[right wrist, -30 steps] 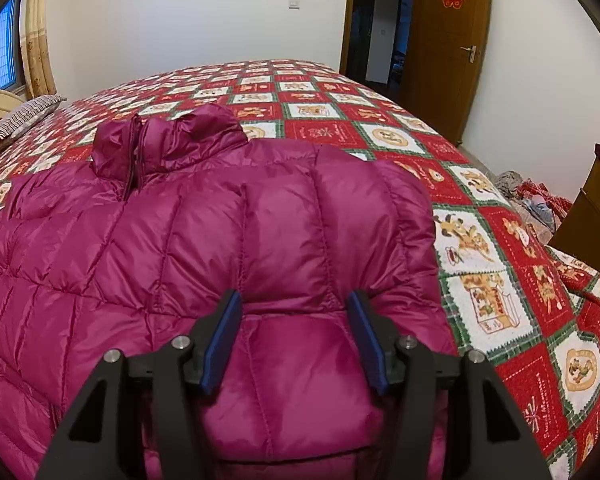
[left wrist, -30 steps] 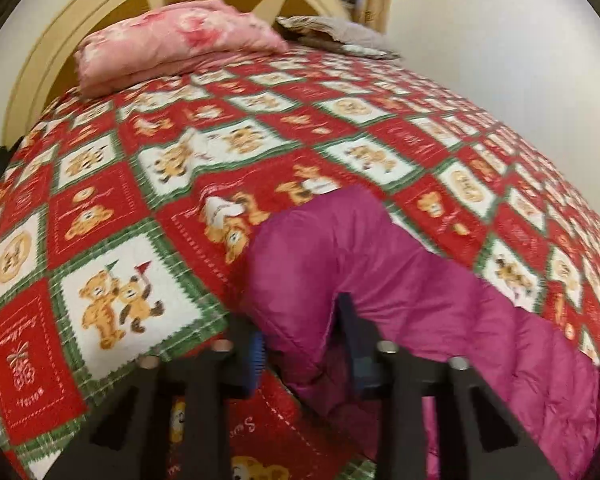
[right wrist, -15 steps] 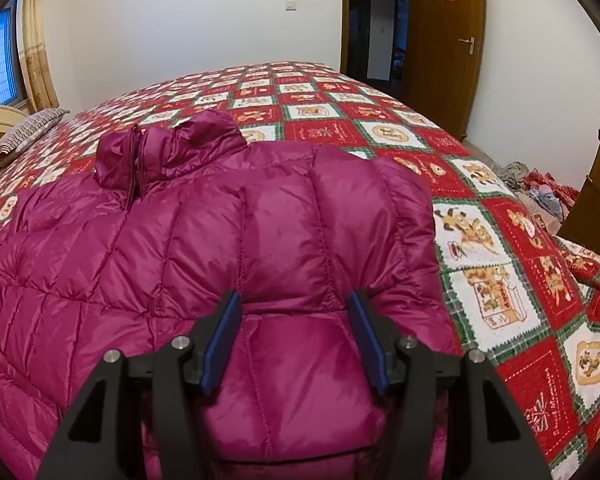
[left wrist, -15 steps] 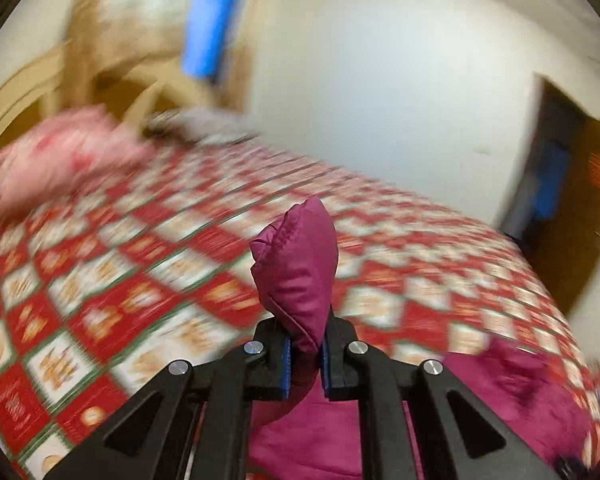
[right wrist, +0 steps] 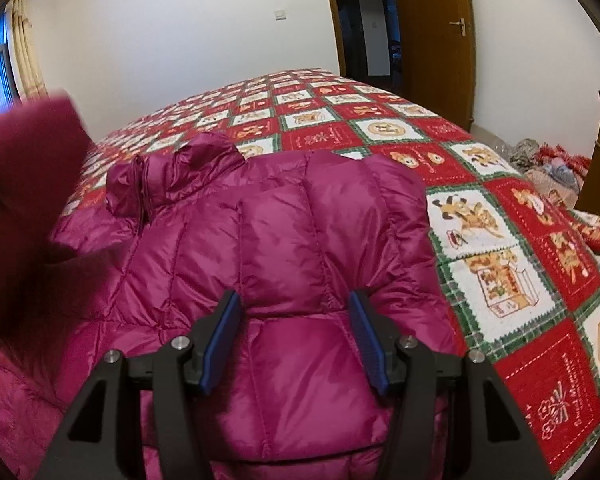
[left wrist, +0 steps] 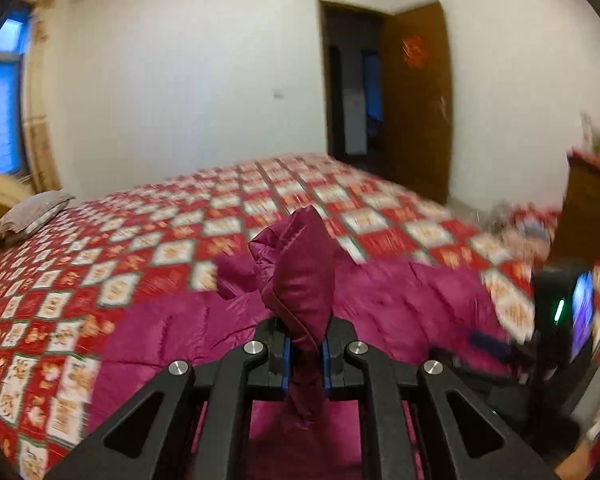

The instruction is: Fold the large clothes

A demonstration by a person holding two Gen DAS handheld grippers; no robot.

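Note:
A magenta puffer jacket [right wrist: 300,232] lies front up on the bed, its collar [right wrist: 172,176] toward the far side. My left gripper [left wrist: 306,332] is shut on the cuff of one sleeve [left wrist: 296,264], which stands up out of the jaws above the jacket's body [left wrist: 400,300]. The same sleeve shows as a blurred magenta mass [right wrist: 24,200] at the left of the right wrist view. My right gripper [right wrist: 294,300] stays low over the jacket's near right part, its blue pads [right wrist: 224,320] well apart with puffy fabric bulging between them.
A red, green and white patchwork quilt [right wrist: 500,240] covers the bed. A grey pillow [left wrist: 32,212] lies at the head end by the window [left wrist: 4,100]. A brown door [right wrist: 432,40], a wooden cabinet [left wrist: 588,208] and a heap of cloth [right wrist: 548,164] stand at the right.
My left gripper closed on the sleeve cuff, lifted it off the quilt and swung it right, over the jacket. The sleeve has entered the right wrist view. The right gripper has hardly moved.

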